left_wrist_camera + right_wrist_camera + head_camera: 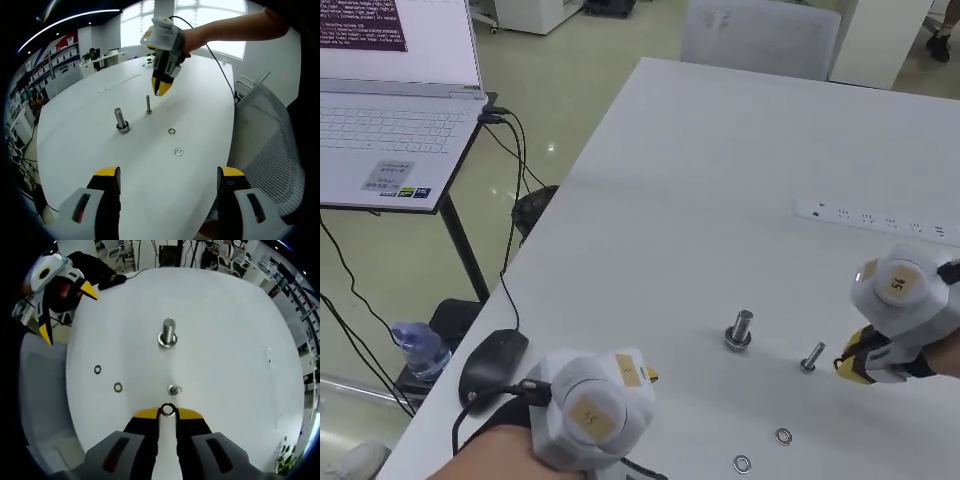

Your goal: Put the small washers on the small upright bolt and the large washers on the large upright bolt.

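1. White surface (720, 180) stretches ahead of me, with a power strip (875, 218) lying along its far right. An open laptop (395, 100) sits on a stand off its left edge, and a black mouse (492, 365) rests at that edge near me.
2. The large bolt (740, 330) stands upright on its head around the middle of the surface. The small bolt (811, 357) stands upright near it on the right, and the two are apart.
3. My right gripper (168, 416) is pressed together at its yellow tips, pinching a washer (168, 405). It holds the washer just beside the top of the small bolt, not on it. I cannot tell whether this washer is a small or a large one.
4. A loose washer (783, 436) lies flat on the surface on my side of the bolts. A second loose washer (742, 464) lies near it, closer to me, and they do not touch.
5. My left gripper (168, 175) is spread wide with nothing between its jaws. It is over the near edge of the surface, pointing towards the bolts and well apart from them.
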